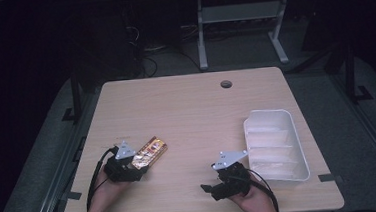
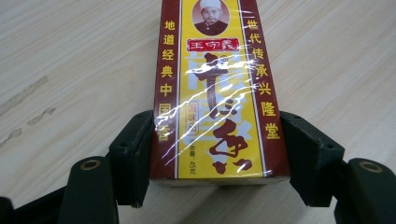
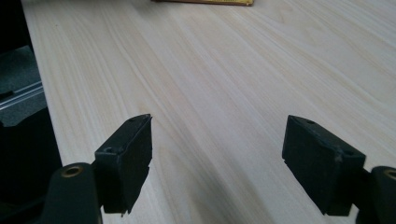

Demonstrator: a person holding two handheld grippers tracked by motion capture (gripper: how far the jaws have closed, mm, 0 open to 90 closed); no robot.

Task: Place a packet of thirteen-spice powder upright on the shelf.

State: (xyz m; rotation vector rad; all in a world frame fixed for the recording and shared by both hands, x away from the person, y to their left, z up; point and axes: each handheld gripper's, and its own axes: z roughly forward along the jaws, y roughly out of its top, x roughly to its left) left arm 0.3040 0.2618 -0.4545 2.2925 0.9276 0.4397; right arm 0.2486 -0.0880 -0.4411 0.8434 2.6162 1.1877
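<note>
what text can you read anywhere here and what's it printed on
On the yellow-and-red packet, clamped by the left gripper:
"地道经典中国香" down its left red strip
"世代传承兴隆堂" down its right red strip
"王守义" on the red banner, roughly; it is blurred
Large brown characters under glare: unreadable
Small print low on the packet: too small to read
White tray, table: no text

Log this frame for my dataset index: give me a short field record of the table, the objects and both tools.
surface: light wooden table with a round cable hole near the far edge
object 1: red-and-yellow film-wrapped rectangular box, lying flat at front left
object 2: white plastic tray with ribbed compartments, at right, appears empty
left tool: jaws on both long sides of the box's near end, closed on it
right tool: jaws wide apart above bare wood, holding nothing, just left of the tray
hands: one hand on each tool, entering from the near edge
</note>
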